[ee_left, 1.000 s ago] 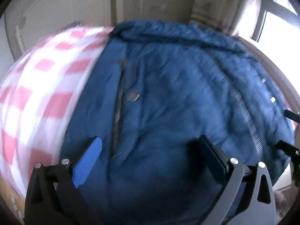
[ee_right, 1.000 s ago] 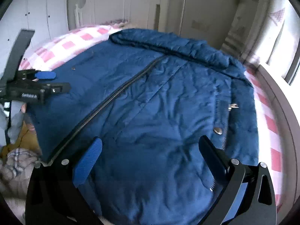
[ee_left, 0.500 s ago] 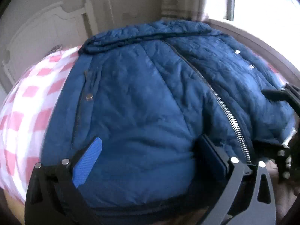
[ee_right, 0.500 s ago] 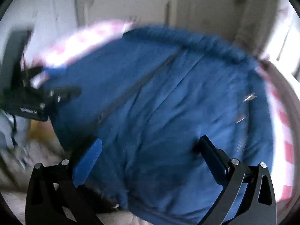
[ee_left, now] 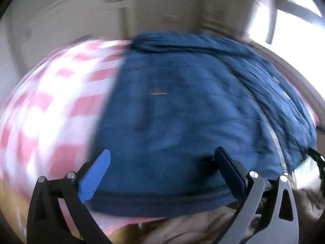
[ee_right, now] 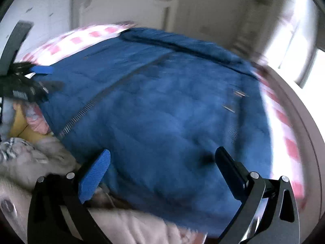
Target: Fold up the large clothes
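Observation:
A large dark blue padded jacket (ee_left: 182,111) lies spread on the bed, zipper (ee_left: 274,138) running down its front; it also fills the right wrist view (ee_right: 172,111). My left gripper (ee_left: 162,162) is open and empty, held just above the jacket's near hem. My right gripper (ee_right: 162,162) is open and empty above the hem on the other side. The left gripper also shows at the left edge of the right wrist view (ee_right: 38,77). Both views are motion-blurred.
The bed has a pink and white checked cover (ee_left: 50,105). A white headboard (ee_right: 126,6) stands behind. A window (ee_left: 294,16) is at the right. Beige and yellow clothes (ee_right: 30,152) lie heaped at the near bed edge.
Both grippers have swung sideways and drawn back toward the jacket's near hem, still open. The jacket lies as before.

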`<state>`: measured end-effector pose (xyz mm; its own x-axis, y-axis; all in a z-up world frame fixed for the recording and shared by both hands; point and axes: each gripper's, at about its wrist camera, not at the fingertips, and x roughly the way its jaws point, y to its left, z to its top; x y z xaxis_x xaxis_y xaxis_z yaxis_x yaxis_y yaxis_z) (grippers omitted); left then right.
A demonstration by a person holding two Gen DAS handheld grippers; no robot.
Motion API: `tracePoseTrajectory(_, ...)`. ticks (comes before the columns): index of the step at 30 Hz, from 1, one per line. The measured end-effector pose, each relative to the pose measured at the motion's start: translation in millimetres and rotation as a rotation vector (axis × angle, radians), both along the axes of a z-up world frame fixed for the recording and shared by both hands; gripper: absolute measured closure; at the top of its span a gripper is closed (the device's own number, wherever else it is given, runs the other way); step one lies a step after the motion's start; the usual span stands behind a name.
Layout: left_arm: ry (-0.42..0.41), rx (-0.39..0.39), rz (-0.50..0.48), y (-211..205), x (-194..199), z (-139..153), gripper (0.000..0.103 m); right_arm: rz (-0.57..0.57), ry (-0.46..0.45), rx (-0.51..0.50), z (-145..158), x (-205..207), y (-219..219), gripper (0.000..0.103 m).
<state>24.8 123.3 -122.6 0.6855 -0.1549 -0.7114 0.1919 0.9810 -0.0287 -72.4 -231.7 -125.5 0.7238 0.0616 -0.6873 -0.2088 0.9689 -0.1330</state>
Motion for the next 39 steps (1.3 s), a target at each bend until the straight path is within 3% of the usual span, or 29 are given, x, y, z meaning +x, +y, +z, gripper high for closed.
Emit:
tracePoseTrajectory(4, 0.045, -0.098, 0.135, 56.5, 3.9, -4.4, 0.002, -0.196, -0.006, 0.165, -14.3, -42.2, -75.0, 0.005)
tracePoseTrajectory(8, 0.089, -0.156, 0.099, 57.6, 7.1, -11.0, 0.002, -0.323, 0.038, 0.353, -32.7, -52.0, -126.3, 0.005)
tracePoseTrajectory(11, 0.078, -0.094, 0.065, 41.4, 4.6, -16.5, 0.002, -0.291, 0.038, 0.507, -39.8, -44.4, -137.4, 0.005)
tracePoseTrajectory(14, 0.073, -0.063, 0.035, 30.4, 3.0, -17.7, 0.004, -0.24, 0.039, 0.559, -45.5, -30.2, -136.1, 0.005)
tracePoseTrajectory(16, 0.067, -0.081, -0.01, 29.6, -1.9, -13.9, 0.031, -0.188, 0.032, 0.584, -47.4, -24.6, -128.2, 0.016)
tracePoseTrajectory(18, 0.028, -0.037, -0.011, 27.6, -9.5, -8.0, 0.051, -0.172, 0.0, 0.558, -43.4, -28.2, -123.2, 0.029)
tracePoseTrajectory(20, 0.013, -0.032, -0.029, 27.5, -14.9, -4.1, 0.059, -0.137, -0.039, 0.559, -35.1, -36.6, -121.4, 0.047)
tracePoseTrajectory(23, 0.023, -0.043, -0.02, 29.0, -14.4, -4.3, 0.058, -0.103, -0.099, 0.546, -21.6, -46.0, -114.4, 0.055)
tracePoseTrajectory(26, 0.046, -0.057, 0.003, 32.7, -10.0, -9.3, 0.044, -0.097, -0.131, 0.518, -11.7, -41.9, -109.5, 0.054)
tracePoseTrajectory(27, 0.056, -0.066, 0.009, 34.8, -7.5, -11.6, 0.035, -0.107, -0.127, 0.496, -11.6, -38.3, -107.3, 0.052)
tracePoseTrajectory(29, 0.061, -0.076, 0.04, 40.0, -2.1, -14.0, 0.024, -0.129, -0.114, 0.475, -12.5, -28.9, -107.3, 0.044)
tracePoseTrajectory(32, 0.066, -0.107, 0.021, 39.1, 2.6, -14.5, 0.024, -0.165, -0.093, 0.514, -17.5, -21.4, -113.1, 0.041)
tracePoseTrajectory(35, 0.052, -0.077, -0.03, 25.6, 5.3, -16.2, 0.027, -0.159, -0.097, 0.492, -19.0, -14.8, -108.7, 0.039)
tracePoseTrajectory(36, 0.045, -0.072, -0.036, 23.0, 6.4, -16.5, 0.034, -0.156, -0.098, 0.474, -18.9, -13.2, -106.2, 0.039)
tracePoseTrajectory(37, 0.038, -0.082, -0.042, 21.8, 6.9, -15.6, 0.05, -0.153, -0.101, 0.452, -18.6, -10.5, -103.1, 0.04)
tracePoseTrajectory(39, 0.018, -0.099, -0.044, 21.2, 4.9, -8.7, 0.078, -0.153, -0.111, 0.414, -19.4, -9.6, -98.9, 0.054)
